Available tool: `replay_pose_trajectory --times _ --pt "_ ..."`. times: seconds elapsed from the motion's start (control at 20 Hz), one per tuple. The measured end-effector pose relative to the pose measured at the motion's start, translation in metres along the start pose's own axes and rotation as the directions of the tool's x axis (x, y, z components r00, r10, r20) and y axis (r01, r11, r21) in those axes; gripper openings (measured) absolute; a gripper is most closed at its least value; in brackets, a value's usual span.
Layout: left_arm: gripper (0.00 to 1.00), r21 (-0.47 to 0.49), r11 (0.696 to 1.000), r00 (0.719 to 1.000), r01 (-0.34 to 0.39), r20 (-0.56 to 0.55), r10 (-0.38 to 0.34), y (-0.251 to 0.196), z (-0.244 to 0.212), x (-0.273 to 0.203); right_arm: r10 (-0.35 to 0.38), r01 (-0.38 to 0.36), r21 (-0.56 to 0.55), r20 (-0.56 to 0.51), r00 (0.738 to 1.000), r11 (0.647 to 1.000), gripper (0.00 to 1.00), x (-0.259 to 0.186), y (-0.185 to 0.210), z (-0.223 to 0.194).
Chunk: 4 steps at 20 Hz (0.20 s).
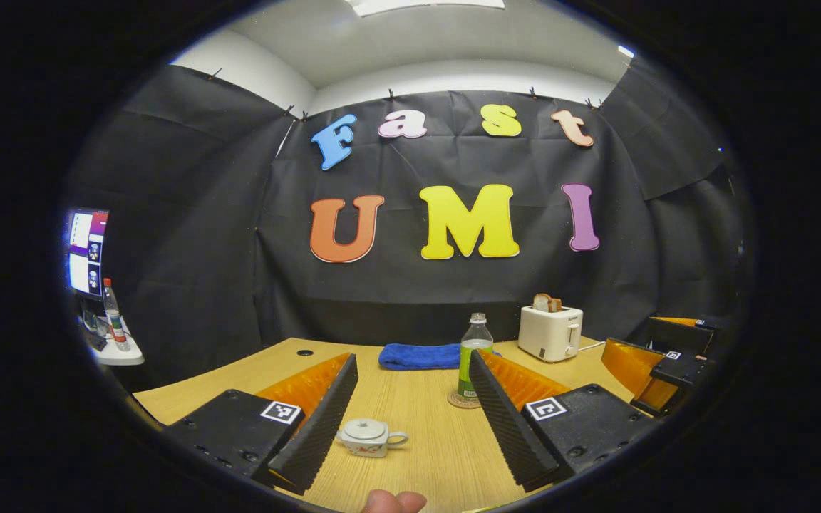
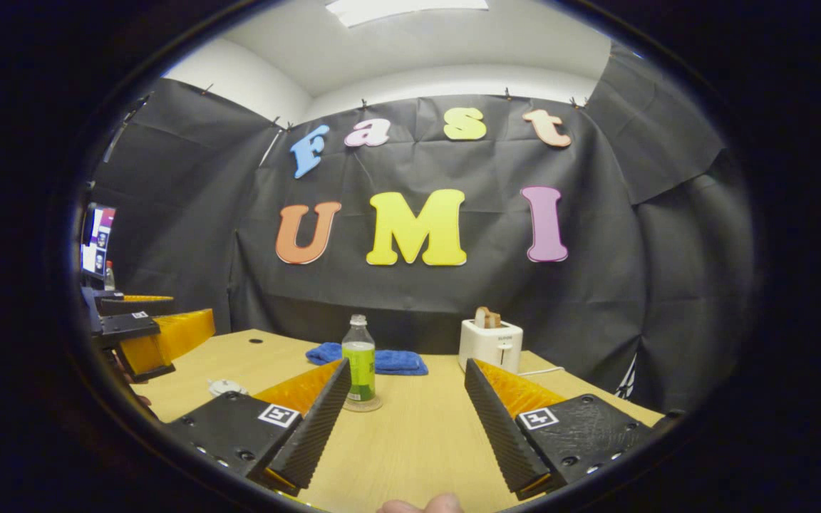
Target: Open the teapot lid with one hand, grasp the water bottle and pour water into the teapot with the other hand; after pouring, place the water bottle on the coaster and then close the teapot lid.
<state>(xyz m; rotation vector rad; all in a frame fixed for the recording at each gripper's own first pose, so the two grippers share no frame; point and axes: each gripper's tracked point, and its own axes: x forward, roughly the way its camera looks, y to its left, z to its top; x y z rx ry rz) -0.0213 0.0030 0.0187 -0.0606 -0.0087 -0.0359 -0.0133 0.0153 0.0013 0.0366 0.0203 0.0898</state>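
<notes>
A small white teapot (image 1: 368, 436) with its lid on sits on the wooden table (image 1: 425, 420), low between my left gripper's (image 1: 414, 367) open fingers. The water bottle (image 1: 474, 356) with a green label stands upright on a round coaster (image 1: 462, 400) farther back, just left of the right finger. In the right gripper view the bottle (image 2: 359, 362) stands on the coaster (image 2: 363, 405) beside the left finger of my open right gripper (image 2: 407, 374), and the teapot (image 2: 226, 387) peeks out at the left. The other gripper shows at the right edge (image 1: 660, 370) and at the left edge (image 2: 147, 335).
A folded blue towel (image 1: 419, 355) lies at the back of the table. A white toaster (image 1: 550, 330) holding bread stands at the back right, its cord trailing. A monitor (image 1: 87, 251) and a bottle (image 1: 114, 313) sit on a side shelf at far left.
</notes>
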Motion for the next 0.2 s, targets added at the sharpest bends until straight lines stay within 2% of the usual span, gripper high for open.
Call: replay_pose_trajectory --times 0.05,0.2 --pt "0.98 -0.003 1.000 1.000 0.004 -0.002 -0.004 -0.0002 -0.0014 0.0004 -0.003 0.003 -0.001 -0.004 1.000 1.000 0.98 0.0006 0.0016 0.0005" --pt "0.98 0.008 1.000 1.000 0.008 -0.019 -0.008 0.0013 -0.0077 0.0031 -0.023 0.023 -0.016 0.007 1.000 1.000 0.95 0.0016 -0.0013 0.0037"
